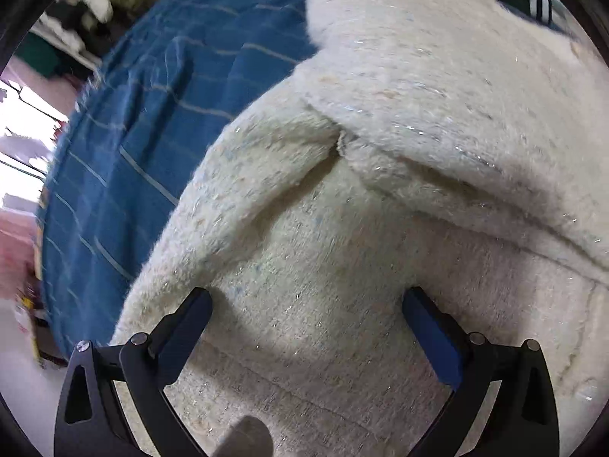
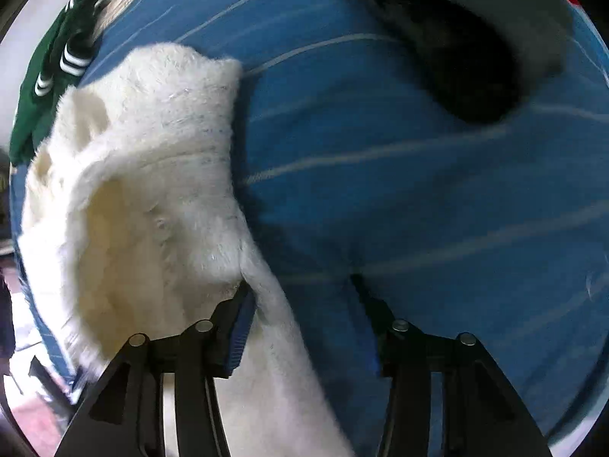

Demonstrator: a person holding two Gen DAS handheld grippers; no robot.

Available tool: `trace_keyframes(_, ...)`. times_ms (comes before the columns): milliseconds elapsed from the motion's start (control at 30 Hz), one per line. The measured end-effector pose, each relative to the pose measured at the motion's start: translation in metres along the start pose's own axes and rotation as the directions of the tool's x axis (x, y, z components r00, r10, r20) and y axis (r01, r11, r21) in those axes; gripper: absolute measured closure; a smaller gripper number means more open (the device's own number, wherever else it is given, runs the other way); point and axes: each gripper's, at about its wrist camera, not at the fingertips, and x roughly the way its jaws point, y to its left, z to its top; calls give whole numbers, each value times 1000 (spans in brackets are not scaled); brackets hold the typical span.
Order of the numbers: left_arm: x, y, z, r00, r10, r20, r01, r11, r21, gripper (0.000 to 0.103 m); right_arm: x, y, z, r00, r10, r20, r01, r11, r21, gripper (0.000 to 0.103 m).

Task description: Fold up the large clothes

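While the white fleece coat (image 1: 380, 175) lay part-folded on the blue striped bed (image 1: 152, 122), sleeve over body, left tongs (image 1: 306, 301) gaped empty above it; right tongs (image 2: 300, 293) straddled its edge, half open, not pinching. Final folds remained.

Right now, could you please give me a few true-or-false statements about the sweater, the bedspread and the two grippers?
1. The sweater is cream and fuzzy. True.
2. The bedspread is plain red. False: it is blue with thin pale stripes.
3. The left gripper is clamped shut on a sleeve. False: its jaws stand wide open over the sweater.
4. A green garment with white stripes lies beyond the sweater. True.
5. The right gripper has sweater fabric between its fingers. True.
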Motion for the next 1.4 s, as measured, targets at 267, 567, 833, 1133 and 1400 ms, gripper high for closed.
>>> trace_keyframes(267, -69, 35, 29, 992, -7, 126, 16, 997, -69, 0, -75, 16, -24, 946, 300, 121, -305, 952, 30, 48)
trace_keyframes(567, -47, 1, 108, 982, 30, 188, -26, 999, -22, 0, -51, 79, -5, 984, 114, 138, -99, 989, -108, 96)
trace_keyframes(833, -49, 3, 111, 978, -7, 209, 10, 1000, -13, 0, -127, 89, -10, 921, 127, 367, -52, 977, -209, 97)
trace_keyframes(1133, -37, 1, 103, 983, 45, 178, -53, 998, 42, 0, -89, 36, -1, 967, -90, 239, 80, 995, 54, 67)
trace_keyframes(1400, -25, -15, 124, 976, 112, 188, -128, 989, 73, 0, -81, 90, -17, 969, 136, 207, -115, 987, -111, 68)
